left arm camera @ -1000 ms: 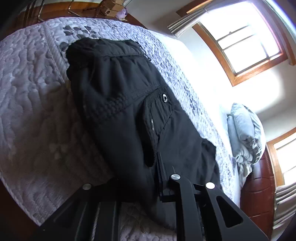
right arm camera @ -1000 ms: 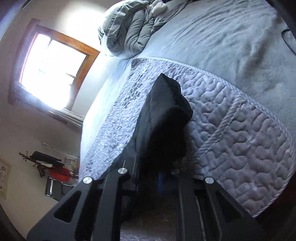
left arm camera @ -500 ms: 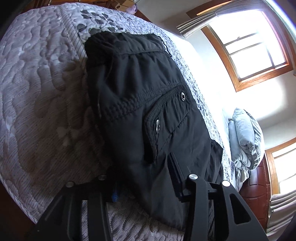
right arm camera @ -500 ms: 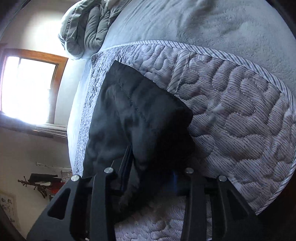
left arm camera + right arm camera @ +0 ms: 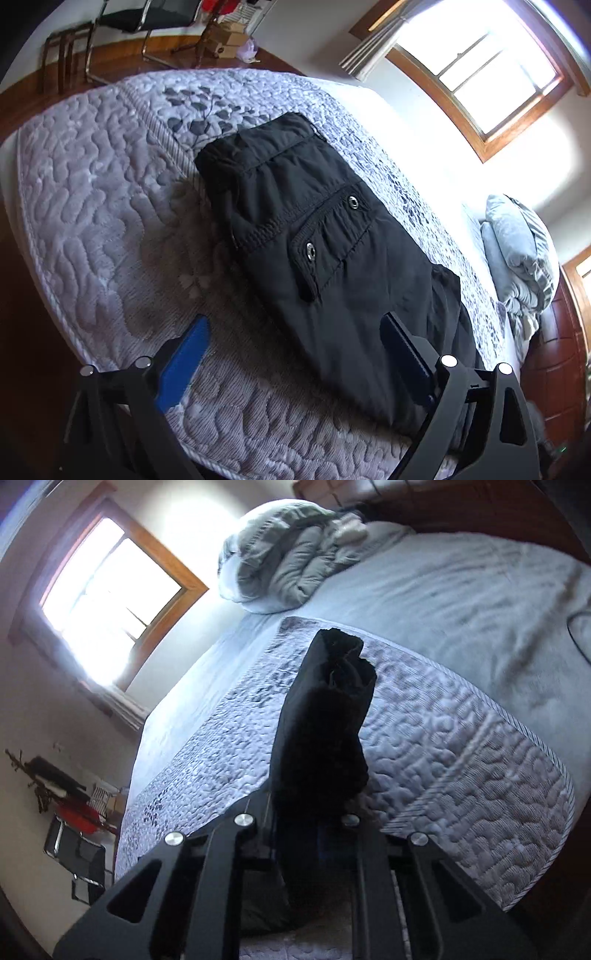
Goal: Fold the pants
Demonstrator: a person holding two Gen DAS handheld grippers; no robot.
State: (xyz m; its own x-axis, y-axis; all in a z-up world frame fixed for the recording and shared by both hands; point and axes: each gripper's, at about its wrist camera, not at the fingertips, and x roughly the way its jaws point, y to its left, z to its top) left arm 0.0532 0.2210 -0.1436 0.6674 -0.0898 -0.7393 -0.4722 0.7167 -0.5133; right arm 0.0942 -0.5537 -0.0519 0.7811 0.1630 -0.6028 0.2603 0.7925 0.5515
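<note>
The black pants (image 5: 317, 236) lie folded into a long stack on the quilted grey bedspread (image 5: 92, 206), snap pocket facing up. My left gripper (image 5: 291, 350) is open, its blue pads apart, hovering over the near end of the pants and holding nothing. In the right wrist view the pants (image 5: 325, 731) rise as a dark bundle straight from between my fingers. My right gripper (image 5: 308, 819) is shut on that end of the pants, its pads hidden by the cloth.
A rolled grey duvet (image 5: 291, 554) lies at the head of the bed by the wooden headboard (image 5: 554, 362). Bright windows (image 5: 476, 62) are on the wall beside the bed. Chairs and boxes (image 5: 221, 33) stand on the wooden floor past the bed's foot.
My left gripper has opened, let go of the pants and pulled back. My right gripper has lifted its end of the pants, which now stands up from the bed.
</note>
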